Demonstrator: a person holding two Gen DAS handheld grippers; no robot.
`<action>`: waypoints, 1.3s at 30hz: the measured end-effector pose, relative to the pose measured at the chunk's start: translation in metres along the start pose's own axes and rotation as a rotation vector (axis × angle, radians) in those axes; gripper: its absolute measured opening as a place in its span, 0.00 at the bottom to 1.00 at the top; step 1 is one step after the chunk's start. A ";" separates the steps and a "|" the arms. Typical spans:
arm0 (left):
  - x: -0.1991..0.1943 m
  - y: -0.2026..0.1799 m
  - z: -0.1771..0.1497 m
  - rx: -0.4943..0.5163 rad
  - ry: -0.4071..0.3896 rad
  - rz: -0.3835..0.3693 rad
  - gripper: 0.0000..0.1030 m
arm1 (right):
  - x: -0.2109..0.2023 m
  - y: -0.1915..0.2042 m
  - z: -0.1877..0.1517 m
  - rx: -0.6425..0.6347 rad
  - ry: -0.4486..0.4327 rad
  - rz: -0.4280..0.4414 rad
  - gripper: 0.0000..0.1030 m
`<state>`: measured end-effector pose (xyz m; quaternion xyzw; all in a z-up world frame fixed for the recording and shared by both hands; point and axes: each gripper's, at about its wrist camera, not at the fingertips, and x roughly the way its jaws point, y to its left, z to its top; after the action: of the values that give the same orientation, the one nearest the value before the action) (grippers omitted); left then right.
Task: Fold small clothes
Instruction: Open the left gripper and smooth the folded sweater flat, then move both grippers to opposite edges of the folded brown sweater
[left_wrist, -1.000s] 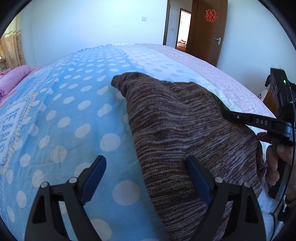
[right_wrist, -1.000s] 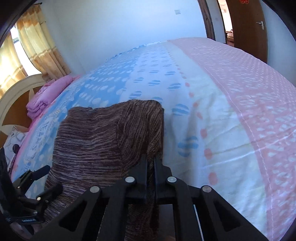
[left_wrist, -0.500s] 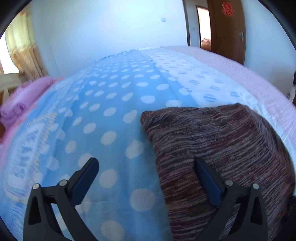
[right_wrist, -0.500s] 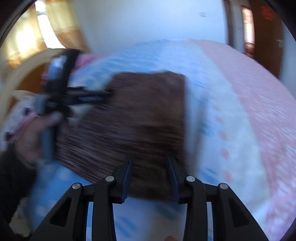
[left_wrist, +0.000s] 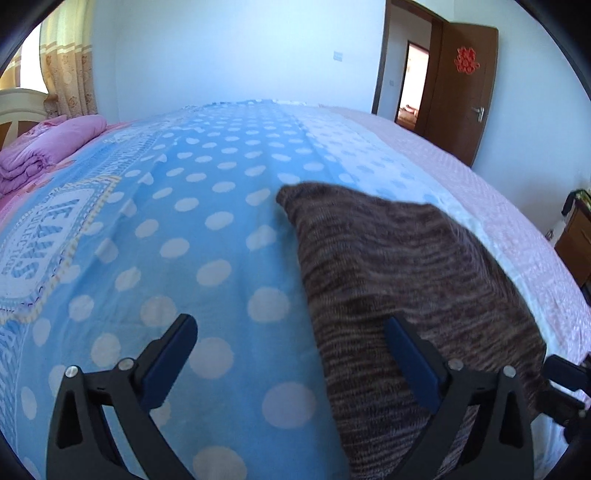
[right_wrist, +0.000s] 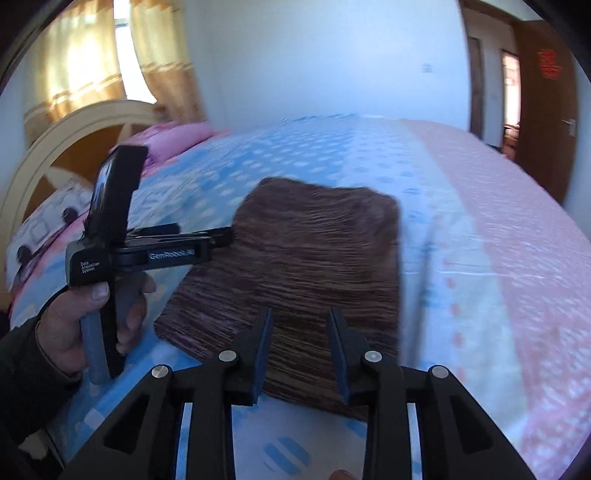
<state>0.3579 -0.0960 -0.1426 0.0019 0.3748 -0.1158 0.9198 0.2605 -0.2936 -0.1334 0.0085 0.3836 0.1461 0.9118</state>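
Observation:
A brown knit garment (left_wrist: 406, 277) lies folded in a rough rectangle on the bed. My left gripper (left_wrist: 291, 343) is open wide at its left edge, with the right finger (left_wrist: 410, 362) over the knit and the left one over the sheet. In the right wrist view the garment (right_wrist: 314, 258) lies just ahead of my right gripper (right_wrist: 300, 332). Its jaws are opening, and the knit shows through the gap without the pads pressing on it. A hand (right_wrist: 92, 314) holds the left gripper (right_wrist: 207, 236) at the garment's left side.
The bed carries a blue polka-dot sheet (left_wrist: 207, 240) with a pink band (right_wrist: 517, 240) along the right. A folded pink quilt (left_wrist: 40, 147) lies by the headboard (right_wrist: 66, 147). A brown door (left_wrist: 461, 92) stands open beyond the bed.
My right gripper has let go of the garment's edge, parted its jaws and drawn back. The garment now lies flat and folded. My left gripper opened a little wider and its view swung left.

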 end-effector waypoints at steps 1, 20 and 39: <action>0.001 0.000 0.000 0.002 0.002 0.001 1.00 | 0.013 -0.004 -0.003 0.005 0.043 -0.034 0.30; 0.007 -0.003 -0.011 0.030 0.040 -0.011 1.00 | 0.046 -0.026 0.047 0.070 0.046 -0.008 0.31; 0.000 -0.020 -0.018 0.087 0.062 -0.100 1.00 | 0.042 -0.051 0.018 0.066 0.045 0.007 0.26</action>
<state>0.3416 -0.1142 -0.1539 0.0268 0.3971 -0.1778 0.9000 0.3137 -0.3295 -0.1565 0.0365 0.4088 0.1369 0.9016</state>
